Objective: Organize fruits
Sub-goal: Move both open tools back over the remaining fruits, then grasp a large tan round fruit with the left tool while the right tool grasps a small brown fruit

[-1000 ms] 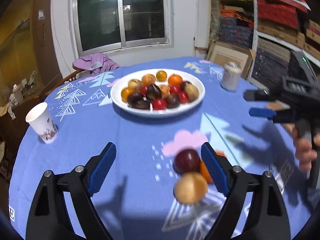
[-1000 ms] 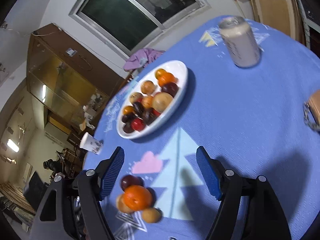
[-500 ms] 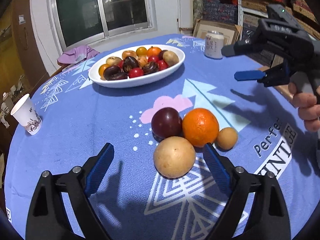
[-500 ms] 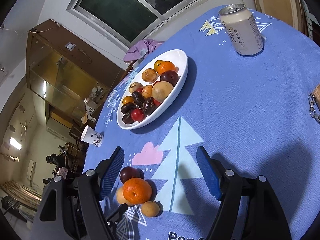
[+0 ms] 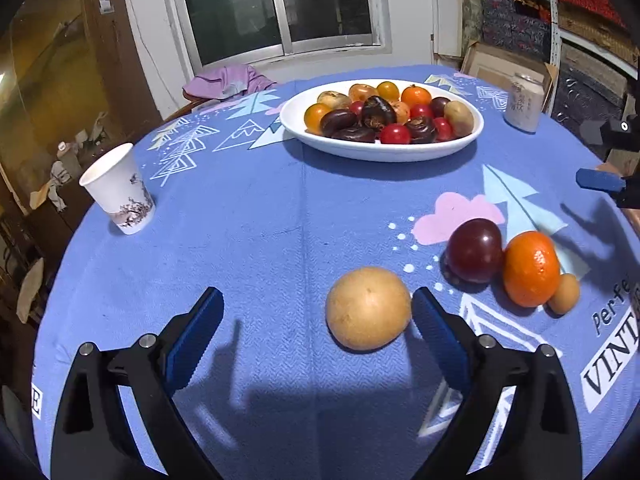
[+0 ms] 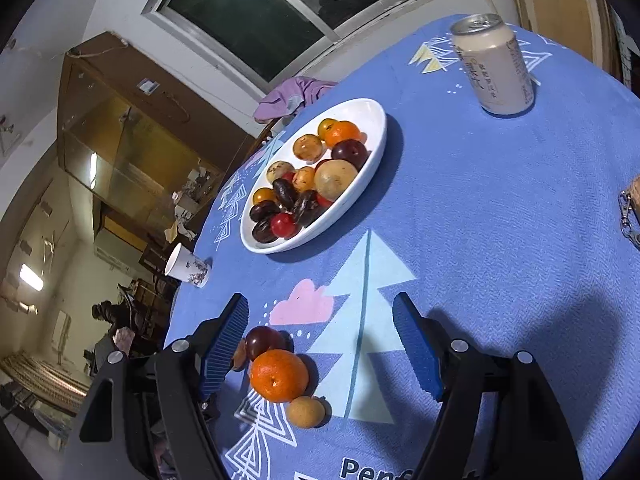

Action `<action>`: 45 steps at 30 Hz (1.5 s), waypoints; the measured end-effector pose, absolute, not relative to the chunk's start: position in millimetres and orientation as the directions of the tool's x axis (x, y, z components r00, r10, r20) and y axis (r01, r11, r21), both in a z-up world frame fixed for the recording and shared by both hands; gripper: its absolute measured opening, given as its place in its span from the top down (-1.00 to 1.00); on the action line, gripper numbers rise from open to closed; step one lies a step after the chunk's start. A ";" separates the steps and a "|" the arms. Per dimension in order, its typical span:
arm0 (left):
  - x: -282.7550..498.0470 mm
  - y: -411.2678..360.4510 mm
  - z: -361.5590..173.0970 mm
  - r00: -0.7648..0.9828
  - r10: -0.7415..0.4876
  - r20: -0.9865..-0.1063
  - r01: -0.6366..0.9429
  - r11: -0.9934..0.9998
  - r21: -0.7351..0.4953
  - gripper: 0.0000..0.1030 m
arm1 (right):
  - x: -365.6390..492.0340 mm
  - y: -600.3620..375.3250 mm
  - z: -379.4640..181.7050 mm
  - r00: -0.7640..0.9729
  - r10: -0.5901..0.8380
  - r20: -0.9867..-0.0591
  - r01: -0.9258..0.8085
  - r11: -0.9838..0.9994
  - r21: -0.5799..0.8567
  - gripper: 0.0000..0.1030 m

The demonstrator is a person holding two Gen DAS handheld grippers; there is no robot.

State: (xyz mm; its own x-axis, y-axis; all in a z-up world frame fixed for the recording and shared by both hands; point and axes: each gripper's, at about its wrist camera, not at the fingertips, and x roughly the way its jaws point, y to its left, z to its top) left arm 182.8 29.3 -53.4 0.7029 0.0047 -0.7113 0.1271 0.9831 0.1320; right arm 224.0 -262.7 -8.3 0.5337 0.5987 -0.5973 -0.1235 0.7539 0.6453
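- Left gripper fingers have just been opening, now standing wide; round tan fruit is lying on the blue-clothed bench between them, hugging the right finger.
- Right gripper is hovering half-open, empty.

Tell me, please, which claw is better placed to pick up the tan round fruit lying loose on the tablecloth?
Left. The left claw is open with the tan round fruit between its fingers, beside the right one. The right claw is open nearer the orange and plum.
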 end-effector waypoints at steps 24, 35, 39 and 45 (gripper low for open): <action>200.9 37.6 -75.4 0.583 -0.053 -0.811 0.109 0.994 0.013 -0.92 | 181.3 -202.4 -18.9 0.372 0.631 -0.681 -0.351 0.775 0.526 -0.47; 201.7 37.4 -75.6 0.582 -0.051 -0.811 0.109 0.994 0.015 -0.92 | 151.4 -171.7 -28.3 0.469 0.432 -0.770 -0.460 0.864 0.204 -0.04; 201.6 37.3 -75.7 0.582 -0.051 -0.811 0.109 0.994 0.015 -0.92 | 150.5 -167.2 -31.8 0.496 0.386 -0.778 -0.463 0.875 0.139 0.18; 201.6 37.3 -75.8 0.582 -0.051 -0.811 0.109 0.994 0.015 -0.92 | 149.2 -163.0 -33.2 0.501 0.376 -0.780 -0.476 0.872 0.114 0.28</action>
